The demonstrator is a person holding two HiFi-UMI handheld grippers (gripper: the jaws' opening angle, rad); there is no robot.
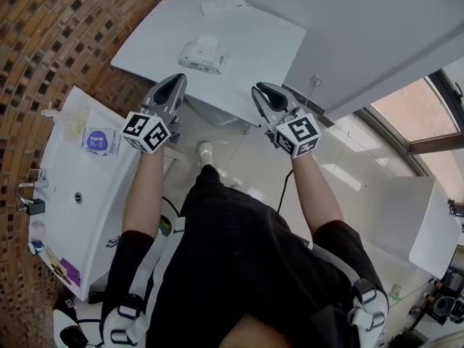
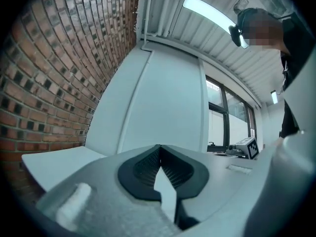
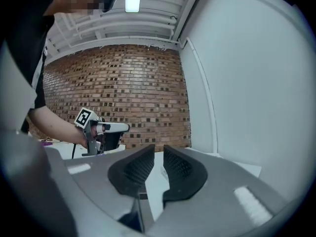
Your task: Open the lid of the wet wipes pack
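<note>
The wet wipes pack (image 1: 203, 55), white with a pale top, lies on the white table (image 1: 268, 42) in the head view; from here I cannot tell whether its lid is up. Both grippers are held level in the air at the table's near edge, short of the pack. My left gripper (image 1: 172, 85) (image 2: 158, 148) is shut, pads together with nothing between them. My right gripper (image 1: 264, 93) (image 3: 158, 151) shows a narrow gap between its pads and holds nothing. Each gripper view catches the other one: the right gripper (image 2: 245, 146) and the left gripper (image 3: 101, 131).
A white washbasin unit (image 1: 80, 216) with a tap (image 1: 27, 194) and a small blue-labelled pack (image 1: 100, 141) stands at the left, below the brick wall (image 1: 51, 35). A flat white item (image 1: 223, 6) lies at the table's far edge. A white panel (image 1: 428, 230) is at the right.
</note>
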